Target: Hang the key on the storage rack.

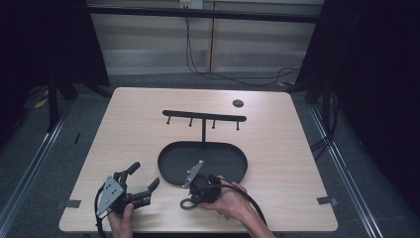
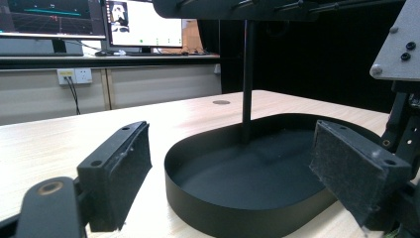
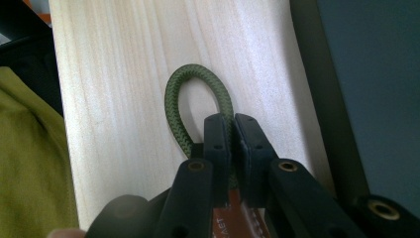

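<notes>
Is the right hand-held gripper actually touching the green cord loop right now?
Touching. The right gripper view shows the right hand-held gripper with both black jaws pinched shut on one side of the green cord loop, which lies on the wooden table.

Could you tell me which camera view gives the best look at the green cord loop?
The right gripper view: the green cord loop is close up, braid visible, pinched by the right gripper. The high view gives a small ring on the table.
</notes>
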### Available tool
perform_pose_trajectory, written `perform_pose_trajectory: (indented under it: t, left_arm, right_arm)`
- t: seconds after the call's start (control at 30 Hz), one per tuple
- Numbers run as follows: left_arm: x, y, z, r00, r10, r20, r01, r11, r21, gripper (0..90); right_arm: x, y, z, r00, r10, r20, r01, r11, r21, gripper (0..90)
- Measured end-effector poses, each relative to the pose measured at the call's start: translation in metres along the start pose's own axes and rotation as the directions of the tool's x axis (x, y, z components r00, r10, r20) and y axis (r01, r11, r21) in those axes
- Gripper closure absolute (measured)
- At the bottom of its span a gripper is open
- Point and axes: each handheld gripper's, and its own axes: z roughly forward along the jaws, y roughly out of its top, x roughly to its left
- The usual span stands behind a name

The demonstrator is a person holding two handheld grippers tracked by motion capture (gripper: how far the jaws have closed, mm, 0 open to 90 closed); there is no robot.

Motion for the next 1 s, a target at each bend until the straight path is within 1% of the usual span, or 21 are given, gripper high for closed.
perform_pose_trajectory:
  t: [0.07, 0.13, 0.17, 0.27, 0.33, 0.4, 0.5, 0.57, 0.6, 0.7, 0.73, 0.77, 0.8, 0.87, 0.9, 0.93, 0.97, 1.0]
  left_arm:
    - [0.0, 0.0, 0.0, 1.0, 0.0, 0.0, 0.0, 1.0, 0.0, 15.7]
    - [0.0, 0.0, 0.0, 1.0, 0.0, 0.0, 0.0, 1.0, 0.0, 15.7]
    - [0.0, 0.0, 0.0, 1.0, 0.0, 0.0, 0.0, 1.0, 0.0, 15.7]
    - [0.0, 0.0, 0.0, 1.0, 0.0, 0.0, 0.0, 1.0, 0.0, 15.7]
    - [0.0, 0.0, 0.0, 1.0, 0.0, 0.0, 0.0, 1.0, 0.0, 15.7]
    - [0.0, 0.0, 0.0, 1.0, 0.0, 0.001, 0.0, 1.0, 0.0, 15.7]
    - [0.0, 0.0, 0.0, 1.0, 0.0, 0.001, 0.0, 1.0, 0.0, 15.7]
    - [0.0, 0.0, 0.0, 1.0, 0.0, 0.001, 0.0, 1.0, 0.0, 15.7]
    - [0.0, 0.0, 0.0, 1.0, 0.0, 0.001, 0.0, 1.0, 0.0, 15.6]
    - [0.0, 0.0, 0.0, 1.0, 0.0, 0.001, 0.0, 1.0, 0.001, 15.7]
    - [0.0, 0.0, 0.0, 1.0, 0.0, 0.001, 0.0, 1.0, 0.0, 15.7]
    - [0.0, 0.0, 0.0, 1.0, 0.0, 0.001, 0.0, 1.0, 0.0, 15.7]
    - [0.0, 0.0, 0.0, 1.0, 0.0, 0.001, 0.0, 1.0, 0.0, 15.7]
    - [0.0, 0.0, 0.0, 1.0, 0.0, 0.001, 0.0, 1.0, 0.0, 15.6]
    - [0.0, 0.0, 0.0, 1.0, 0.0, 0.001, 0.0, 1.0, 0.0, 15.7]
    - [0.0, 0.0, 0.0, 1.0, 0.0, 0.001, 0.0, 1.0, 0.001, 15.6]
    - [0.0, 0.0, 0.0, 1.0, 0.0, 0.001, 0.0, 1.0, 0.001, 15.7]
    - [0.0, 0.0, 0.0, 1.0, 0.0, 0.001, 0.0, 1.0, 0.0, 15.6]
  right_arm:
    - [0.0, 0.001, 0.0, 0.9999, -0.012, 0.002, 0.012, 1.0, 0.002, 84.8]
    - [0.0, 0.002, 0.0, 1.0, 0.0, -0.002, 0.0, 1.0, 0.017, 85.6]
    - [0.0, 0.003, 0.0, 1.0, 0.004, -0.002, -0.004, 1.0, 0.017, 85.7]
    - [-0.001, 0.003, 0.0, 1.0, 0.001, -0.007, -0.001, 1.0, 0.019, 85.9]
    - [-0.001, 0.002, 0.0, 0.9998, -0.018, -0.006, 0.018, 1.0, 0.01, 86.1]
    - [-0.001, 0.003, 0.0, 0.9997, -0.025, -0.01, 0.025, 1.0, 0.011, 86.1]
    - [-0.003, 0.003, 0.0, 0.9994, -0.025, -0.024, 0.025, 1.0, 0.007, 86.2]
    - [-0.004, 0.004, -0.002, 0.9995, -0.017, -0.025, 0.017, 1.0, 0.013, 86.2]
    - [-0.004, 0.004, -0.002, 0.9994, -0.025, -0.024, 0.026, 1.0, 0.015, 86.2]
    - [-0.005, 0.004, -0.004, 0.9995, -0.023, -0.019, 0.024, 1.0, 0.02, 86.2]
    - [-0.006, 0.005, -0.009, 0.9995, -0.017, -0.025, 0.018, 1.0, 0.021, 86.2]
    - [-0.007, 0.006, -0.01, 0.9993, -0.021, -0.03, 0.021, 0.999, 0.027, 86.2]
    - [-0.007, 0.007, -0.011, 0.9995, -0.012, -0.03, 0.013, 0.999, 0.03, 86.2]
    - [-0.008, 0.008, -0.014, 0.9986, -0.022, -0.048, 0.024, 0.999, 0.046, 86.1]
    - [-0.008, 0.008, -0.014, 0.9986, -0.022, -0.048, 0.024, 0.999, 0.046, 86.1]
    - [-0.009, 0.009, -0.015, 0.9986, -0.021, -0.048, 0.024, 0.998, 0.063, 86.2]
    - [-0.009, 0.009, -0.015, 0.9986, -0.021, -0.048, 0.024, 0.998, 0.063, 86.2]
    - [-0.011, 0.009, -0.016, 0.9984, -0.019, -0.052, 0.023, 0.997, 0.069, 86.2]
